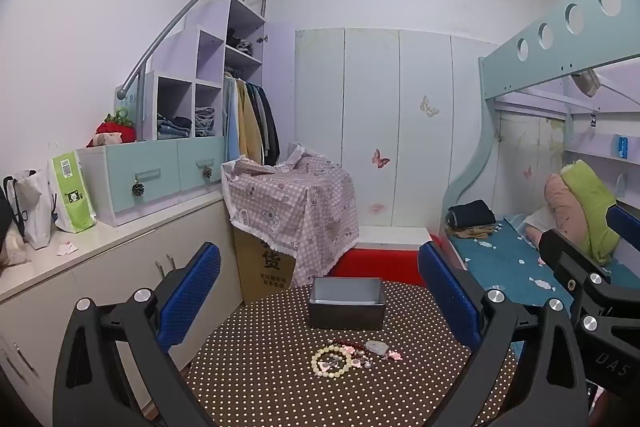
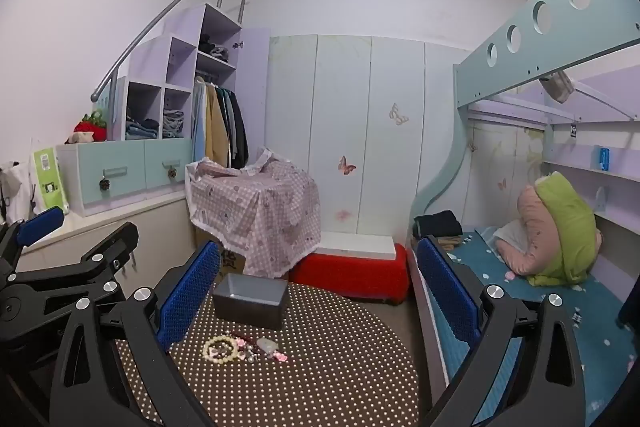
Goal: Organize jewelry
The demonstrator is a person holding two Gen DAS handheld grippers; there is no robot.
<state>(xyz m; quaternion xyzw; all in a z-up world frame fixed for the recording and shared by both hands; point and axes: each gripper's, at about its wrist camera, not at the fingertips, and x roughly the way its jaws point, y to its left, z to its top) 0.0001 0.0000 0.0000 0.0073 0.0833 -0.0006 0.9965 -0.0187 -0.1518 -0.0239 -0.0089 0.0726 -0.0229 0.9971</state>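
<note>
A small pile of jewelry lies on a round table with a brown polka-dot cloth (image 1: 280,387): a cream bead bracelet (image 1: 331,360), a dark red bead string (image 1: 344,342), a pale pendant (image 1: 377,347) and pink pieces (image 1: 394,355). An open grey box (image 1: 346,308) stands just behind the pile. My left gripper (image 1: 320,295) is open and empty, held above the table short of the pile. My right gripper (image 2: 320,291) is open and empty, to the right of the pile (image 2: 240,345) and the box (image 2: 250,301).
A low cabinet counter (image 1: 100,247) with bags runs along the left. A cardboard box under a checked cloth (image 1: 296,195) and a red stool (image 1: 376,263) stand behind the table. A bunk bed (image 1: 520,267) with pillows is on the right.
</note>
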